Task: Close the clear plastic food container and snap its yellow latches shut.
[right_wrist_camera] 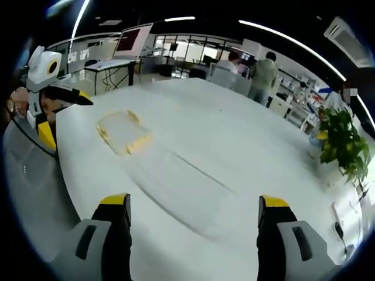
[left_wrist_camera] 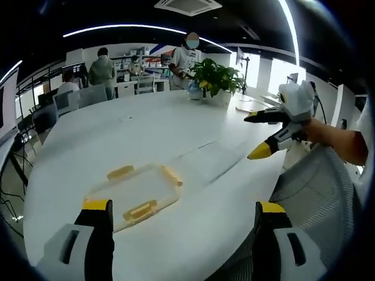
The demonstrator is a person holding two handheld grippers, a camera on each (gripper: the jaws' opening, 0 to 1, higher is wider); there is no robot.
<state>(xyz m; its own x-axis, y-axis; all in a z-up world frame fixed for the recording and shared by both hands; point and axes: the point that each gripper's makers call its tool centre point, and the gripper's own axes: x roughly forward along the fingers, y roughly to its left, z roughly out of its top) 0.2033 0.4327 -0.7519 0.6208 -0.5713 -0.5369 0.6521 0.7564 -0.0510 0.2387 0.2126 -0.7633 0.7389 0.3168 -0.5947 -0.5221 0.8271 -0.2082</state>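
The clear container [left_wrist_camera: 133, 194] with its yellow latches [left_wrist_camera: 140, 210] lies flat on the white tabletop [left_wrist_camera: 176, 134], near the left claw [left_wrist_camera: 183, 225] and farther from the right claw [right_wrist_camera: 193, 219], both spread wide and empty, probably ready to approach.

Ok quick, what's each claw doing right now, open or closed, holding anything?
Left claw: open, holding nothing, above the table near the container.
Right claw: open, holding nothing, held over the table.

Container [right_wrist_camera: 124, 133] latches blurred, state unclear
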